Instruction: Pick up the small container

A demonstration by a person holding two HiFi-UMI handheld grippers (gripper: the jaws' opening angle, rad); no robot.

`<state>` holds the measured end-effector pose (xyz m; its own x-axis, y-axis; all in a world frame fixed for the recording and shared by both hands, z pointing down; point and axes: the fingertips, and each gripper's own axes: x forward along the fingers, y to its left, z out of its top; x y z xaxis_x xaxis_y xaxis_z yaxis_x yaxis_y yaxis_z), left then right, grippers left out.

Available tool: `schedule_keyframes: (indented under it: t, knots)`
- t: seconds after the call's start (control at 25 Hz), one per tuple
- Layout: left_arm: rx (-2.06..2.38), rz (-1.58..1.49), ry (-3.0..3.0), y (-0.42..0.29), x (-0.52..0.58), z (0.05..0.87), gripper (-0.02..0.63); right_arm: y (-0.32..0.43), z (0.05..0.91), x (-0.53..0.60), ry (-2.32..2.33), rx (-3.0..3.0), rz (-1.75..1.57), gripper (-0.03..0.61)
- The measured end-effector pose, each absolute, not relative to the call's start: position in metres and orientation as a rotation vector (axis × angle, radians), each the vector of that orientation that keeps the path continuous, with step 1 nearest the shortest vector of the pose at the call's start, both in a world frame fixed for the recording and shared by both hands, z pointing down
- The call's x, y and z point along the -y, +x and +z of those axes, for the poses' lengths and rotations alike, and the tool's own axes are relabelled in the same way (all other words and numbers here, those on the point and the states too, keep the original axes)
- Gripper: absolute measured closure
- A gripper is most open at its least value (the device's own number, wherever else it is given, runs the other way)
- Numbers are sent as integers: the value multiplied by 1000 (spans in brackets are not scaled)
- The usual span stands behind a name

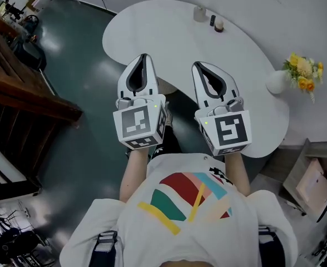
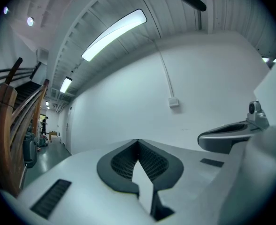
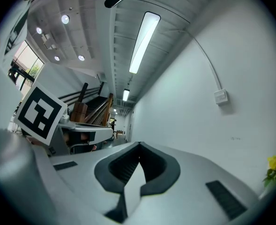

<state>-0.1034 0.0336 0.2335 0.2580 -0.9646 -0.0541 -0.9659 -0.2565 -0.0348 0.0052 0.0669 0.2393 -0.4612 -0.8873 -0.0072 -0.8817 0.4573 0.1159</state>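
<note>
Small container (image 1: 199, 14), prob grey cup, on table (image 1: 152, 32); L claw (image 1: 144, 57) & R claw (image 1: 200, 65) closed, empty.

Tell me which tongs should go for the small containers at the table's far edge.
Right. The right tongs point almost straight at the small containers; the left tongs sit off to the side. Both are shut.

small container (image 1: 199, 13) on table (image 1: 152, 32) far side, flower vase (image 1: 277, 82) at right edge

Bright, even ceiling strip lights (image 2: 114, 34); gripper views fisheye, edges dark
</note>
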Motion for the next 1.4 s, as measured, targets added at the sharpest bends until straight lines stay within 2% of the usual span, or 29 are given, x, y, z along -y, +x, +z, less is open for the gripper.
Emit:
schedule_keyframes:
  t: [0.84,1.4]
  knots:
    - [-1677,58,-2521,-119,146,191,597,-40,205,118,1681,2606,-195,568]
    - [-1631,77,-2575,-143,251,197,597,-67,220,226,1736,2503,-108,566]
